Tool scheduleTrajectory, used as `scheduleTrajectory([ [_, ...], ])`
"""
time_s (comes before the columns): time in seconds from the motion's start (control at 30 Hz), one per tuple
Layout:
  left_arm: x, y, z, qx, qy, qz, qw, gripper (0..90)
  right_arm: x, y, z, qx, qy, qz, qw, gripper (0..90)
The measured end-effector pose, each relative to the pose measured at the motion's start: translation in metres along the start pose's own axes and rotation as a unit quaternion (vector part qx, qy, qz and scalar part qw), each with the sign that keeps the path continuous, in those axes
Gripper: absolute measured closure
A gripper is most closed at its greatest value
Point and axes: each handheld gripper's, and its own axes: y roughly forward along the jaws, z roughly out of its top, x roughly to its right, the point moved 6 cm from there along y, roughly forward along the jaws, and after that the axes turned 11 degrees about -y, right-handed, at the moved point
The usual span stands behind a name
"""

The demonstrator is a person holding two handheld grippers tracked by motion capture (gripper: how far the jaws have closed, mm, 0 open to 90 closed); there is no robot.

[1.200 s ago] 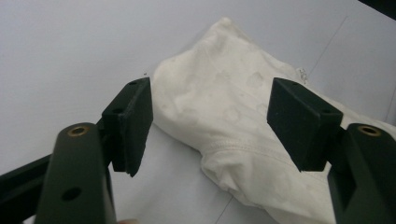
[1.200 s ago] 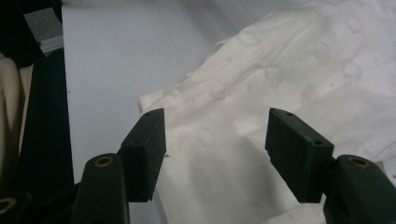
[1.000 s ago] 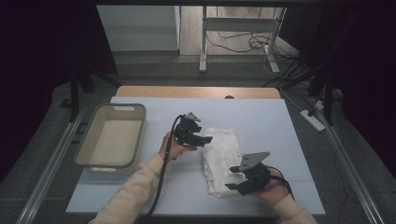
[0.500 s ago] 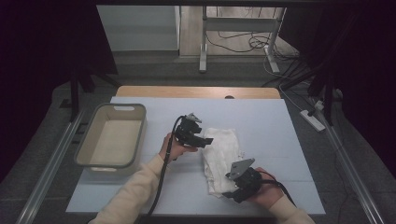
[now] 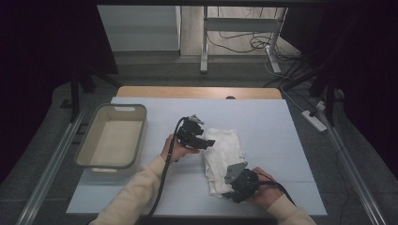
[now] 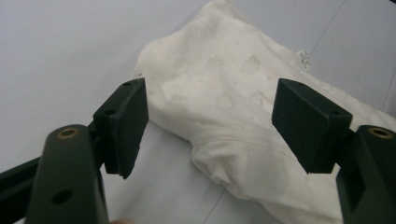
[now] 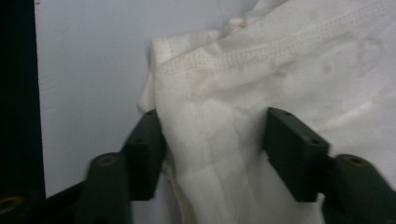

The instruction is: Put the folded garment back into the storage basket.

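Work surface: the pale blue-grey table cover [image 5: 263, 117] lies under both grippers; the folded white stained cotton cloth [image 5: 224, 154] rests on it between them, well right of the beige rectangular plastic tub [image 5: 112, 137].
Cloth: its far left corner sits just ahead of the left gripper [image 5: 207, 142]; its near hemmed edge lies in the right gripper [image 5: 228, 193].
Step in hand: by my reading, taking hold of the cloth at two ends so it can be lifted or folded.
How to do it well: the near edge is bunched, so the right jaws should close on every layer behind the stitched hem [image 7: 243, 58], not on the top ply alone; the left gripper should drop onto the corner and catch the fold before either hand lifts, or the cloth will sag and unfold.
Right gripper: jaws half open and just now closing, with cloth between them; the left pad [image 7: 149, 149] touches the fabric, but the right pad [image 7: 289, 149] shows no firm press yet.
Left gripper: jaws wide apart [image 6: 210, 126], hovering just above the cloth, holding nothing, pads clear of it.
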Motion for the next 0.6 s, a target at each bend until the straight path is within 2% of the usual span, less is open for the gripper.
scheduleTrajectory([
  [0.1, -0.001, 0.001, 0.0, 0.0, -0.004, 0.002, 1.0, 28.7, 0.001, 0.0, 0.001, -0.003, -0.001, -0.002, 1.0, 55.6],
  [0.23, 0.0, 0.001, 0.0, 0.0, -0.001, 0.001, 1.0, 28.6, 0.005, 0.0, 0.001, -0.005, 0.007, -0.026, 0.9996, 72.2],
  [0.33, -0.001, 0.003, -0.001, -0.003, -0.001, 0.002, 1.0, 28.4, 0.009, -0.001, 0.001, -0.008, 0.024, -0.031, 0.9992, 76.5],
  [0.43, -0.004, 0.003, 0.0, 0.0, -0.007, 0.007, 0.9999, 27.6, 0.009, -0.004, 0.002, 0.008, 0.041, -0.028, 0.9988, 78.2],
  [0.5, -0.006, 0.003, 0.001, 0.007, -0.018, 0.009, 0.9998, 27.6, 0.009, -0.012, 0.008, 0.05, 0.061, -0.022, 0.9967, 79.1],
  [0.6, -0.01, 0.009, 0.004, 0.009, -0.037, 0.018, 0.9991, 26.0, 0.005, -0.018, 0.013, 0.072, 0.067, -0.013, 0.9951, 79.2],
])
